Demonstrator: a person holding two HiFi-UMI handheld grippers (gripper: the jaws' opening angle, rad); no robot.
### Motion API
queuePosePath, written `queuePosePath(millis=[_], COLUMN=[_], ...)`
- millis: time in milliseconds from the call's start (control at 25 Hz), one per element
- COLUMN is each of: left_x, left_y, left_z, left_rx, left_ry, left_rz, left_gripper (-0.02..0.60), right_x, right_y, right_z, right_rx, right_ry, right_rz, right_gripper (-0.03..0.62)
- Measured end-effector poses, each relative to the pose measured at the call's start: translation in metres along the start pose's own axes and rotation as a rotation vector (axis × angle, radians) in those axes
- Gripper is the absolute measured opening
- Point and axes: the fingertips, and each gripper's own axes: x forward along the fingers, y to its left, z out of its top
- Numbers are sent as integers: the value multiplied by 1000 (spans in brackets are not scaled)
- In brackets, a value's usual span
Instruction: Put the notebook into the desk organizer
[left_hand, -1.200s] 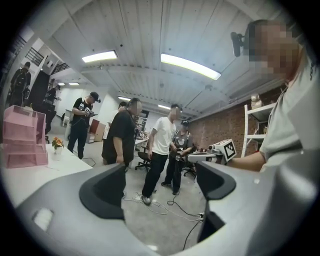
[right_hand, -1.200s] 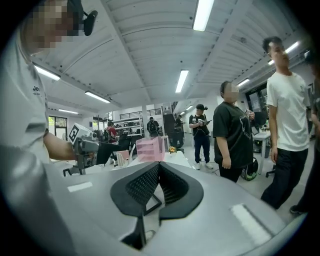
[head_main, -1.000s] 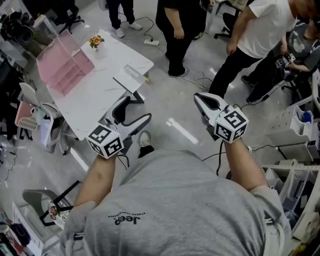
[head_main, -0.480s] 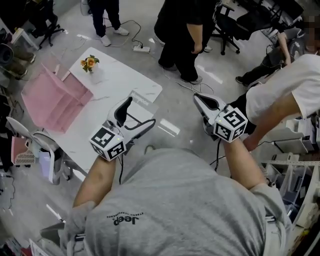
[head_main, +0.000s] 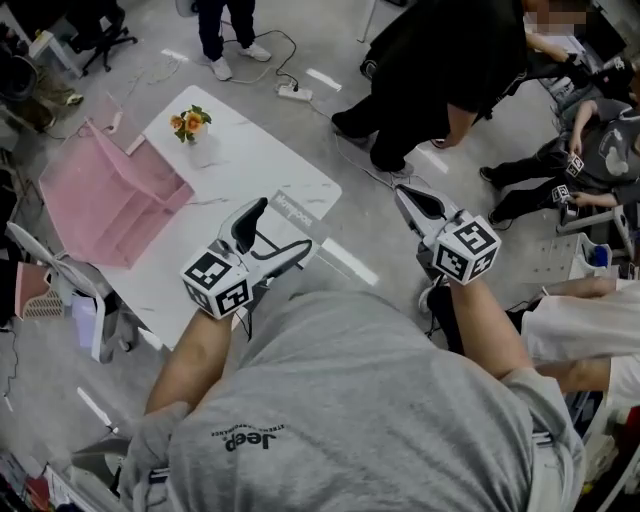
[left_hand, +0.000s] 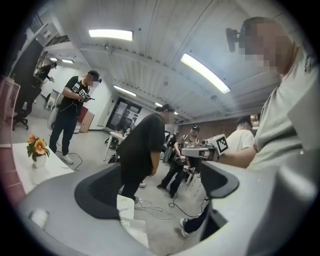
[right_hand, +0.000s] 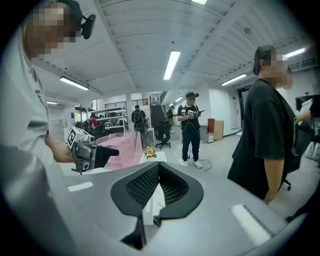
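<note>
A pale notebook (head_main: 299, 214) lies on the near right corner of the white table (head_main: 235, 160). The pink desk organizer (head_main: 105, 195) stands on the table's left part. My left gripper (head_main: 282, 226) hovers level at that corner. It is open, its jaws have just been opening, and nothing is between them. In the left gripper view the notebook (left_hand: 131, 220) shows low in the gap of the left gripper (left_hand: 160, 195). My right gripper (head_main: 409, 197) is shut and empty over the floor to the right. In the right gripper view the notebook (right_hand: 148, 209) shows behind the right gripper (right_hand: 159, 174).
A small vase of orange flowers (head_main: 190, 122) stands at the table's far end. A person in black (head_main: 450, 70) stands just beyond the right gripper, others further off. A power strip and cables (head_main: 292, 92) lie on the floor. A chair (head_main: 85, 300) sits left of the table.
Both grippers have moved toward the table. Table, organizer and notebook now sit closer under the left gripper. The left jaws stand a little wider. The person in black has shifted right.
</note>
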Motion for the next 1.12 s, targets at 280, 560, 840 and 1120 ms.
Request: queuePosePath(millis=[280, 560, 840, 1120], left_x=[7, 34, 37, 15], left_y=[21, 17, 13, 42], left_z=[-9, -75, -161, -261], left_rx=[-79, -366, -697, -964], left_ry=[16, 24, 25, 73], left_rz=[120, 296, 412, 530], left_gripper=[528, 526, 526, 526], right_x=[41, 74, 94, 108], right_y=[-27, -60, -83, -72], right_z=[11, -7, -37, -64], right_rx=[-18, -22, 5, 7], right_ry=[19, 48, 102, 158], right_rz=[142, 361, 469, 509], right_gripper=[3, 3, 3, 3])
